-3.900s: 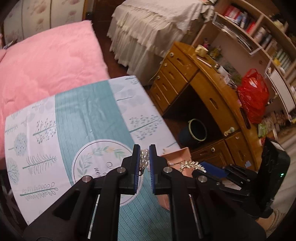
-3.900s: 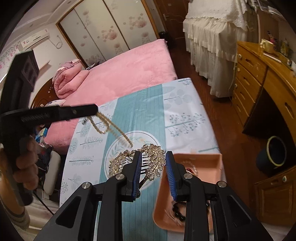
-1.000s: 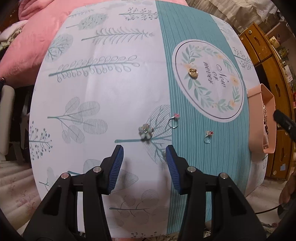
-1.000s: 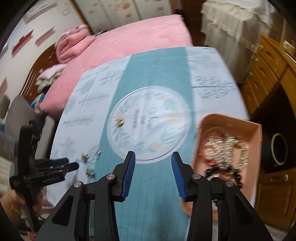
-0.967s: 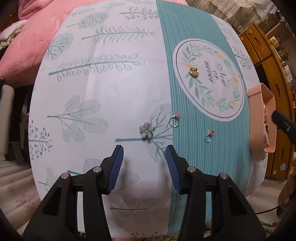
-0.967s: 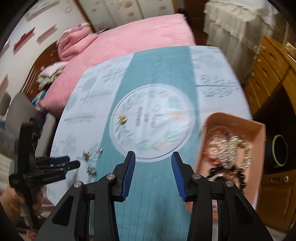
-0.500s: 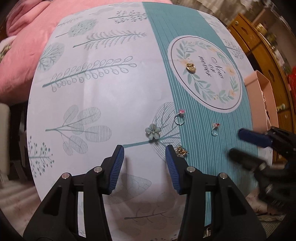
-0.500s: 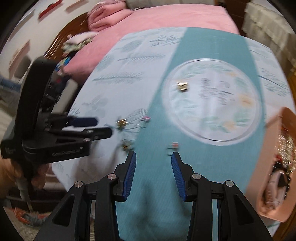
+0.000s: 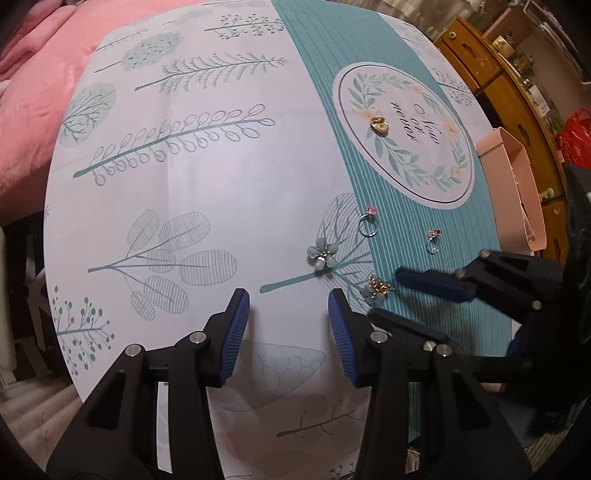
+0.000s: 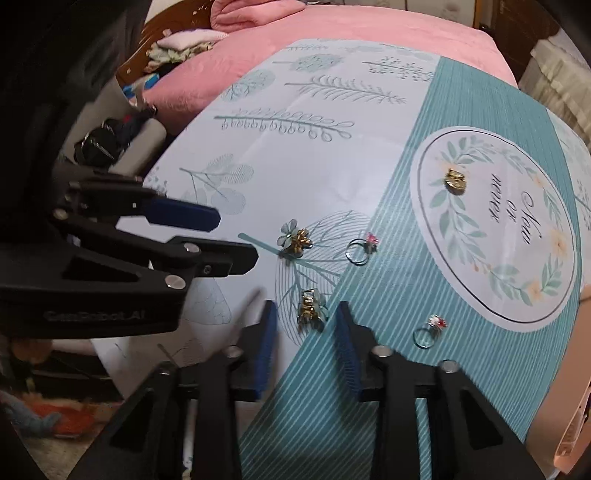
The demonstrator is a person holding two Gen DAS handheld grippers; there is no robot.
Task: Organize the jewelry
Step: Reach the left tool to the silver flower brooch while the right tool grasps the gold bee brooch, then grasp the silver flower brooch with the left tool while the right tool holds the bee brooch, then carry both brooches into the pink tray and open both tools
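Small jewelry lies on a teal and white tablecloth point(image 9: 207, 177). A pale green flower clip point(image 9: 322, 255) lies just ahead of my open, empty left gripper point(image 9: 288, 314). A second small gold and green clip point(image 10: 311, 310) lies between the open fingers of my right gripper point(image 10: 307, 325), which is low over the cloth; it also shows in the left wrist view point(image 9: 376, 288). Two rings with pink stones point(image 9: 367, 221) point(image 9: 432, 238) and a gold piece point(image 9: 380, 124) lie farther on. The flower clip also shows in the right wrist view point(image 10: 294, 238).
A pink tray point(image 9: 517, 184) sits at the table's right edge, its contents mostly hidden. A pink bed point(image 10: 369, 26) lies beyond the table. A wooden desk point(image 9: 506, 88) stands to the far right.
Both grippers let go of the earlier necklace and hair comb. The right gripper came from the tray down to the small clip. The left gripper moved closer to the flower clip.
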